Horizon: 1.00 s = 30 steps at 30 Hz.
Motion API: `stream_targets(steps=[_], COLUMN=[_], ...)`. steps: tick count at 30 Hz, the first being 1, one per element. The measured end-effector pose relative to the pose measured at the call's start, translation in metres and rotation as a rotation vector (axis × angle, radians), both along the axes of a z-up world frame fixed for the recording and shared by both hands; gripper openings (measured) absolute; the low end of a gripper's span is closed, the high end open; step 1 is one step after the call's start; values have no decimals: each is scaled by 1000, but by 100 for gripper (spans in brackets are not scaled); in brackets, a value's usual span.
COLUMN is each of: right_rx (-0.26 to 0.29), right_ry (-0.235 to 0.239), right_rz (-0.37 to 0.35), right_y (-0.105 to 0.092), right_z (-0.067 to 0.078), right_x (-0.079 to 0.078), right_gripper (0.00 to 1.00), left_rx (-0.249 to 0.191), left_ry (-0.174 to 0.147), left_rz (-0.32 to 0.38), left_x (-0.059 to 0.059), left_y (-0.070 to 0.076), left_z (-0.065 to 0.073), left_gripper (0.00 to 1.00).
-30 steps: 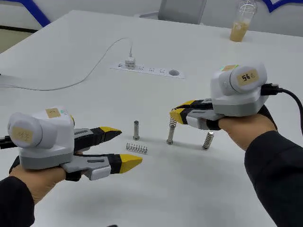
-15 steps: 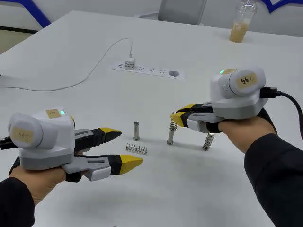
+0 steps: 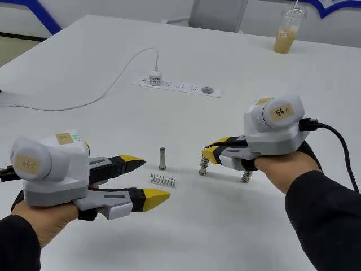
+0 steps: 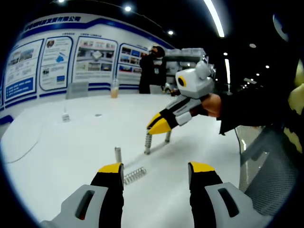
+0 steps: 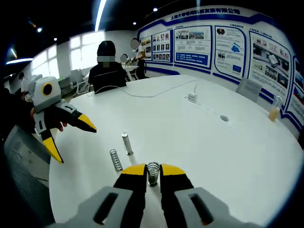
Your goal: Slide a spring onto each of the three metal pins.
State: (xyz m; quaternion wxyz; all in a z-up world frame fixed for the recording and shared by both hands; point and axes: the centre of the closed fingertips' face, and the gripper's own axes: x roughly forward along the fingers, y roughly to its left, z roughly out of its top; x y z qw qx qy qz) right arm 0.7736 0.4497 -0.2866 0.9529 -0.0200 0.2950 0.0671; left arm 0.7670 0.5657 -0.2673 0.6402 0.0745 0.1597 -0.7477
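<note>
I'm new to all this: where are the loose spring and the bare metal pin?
loose spring (image 3: 163,179), head view, middle of its coils.
bare metal pin (image 3: 162,157), head view, middle of its shaft.

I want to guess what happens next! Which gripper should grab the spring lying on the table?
Left, probably. The left gripper is open with the loose spring lying right by its fingers. The right gripper is busy, closed around the spring on the middle pin.

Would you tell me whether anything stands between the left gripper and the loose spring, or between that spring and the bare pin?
Nothing visible does. The loose spring lies on bare table ahead of the open left gripper, with the bare pin beyond it. The right gripper, off to one side, grips a spring on the next pin.
</note>
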Motion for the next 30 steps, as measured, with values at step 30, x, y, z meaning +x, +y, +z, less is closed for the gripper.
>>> stream_targets(steps=[30], right_rx=[-17], right_ry=[66], right_rz=[9], right_y=[6], right_z=[-23], right_x=[-22], right_gripper=[14], left_rx=[-9], left_ry=[-2], left_rz=[12], left_x=[2], left_y=[2], left_z=[2], left_gripper=[56])
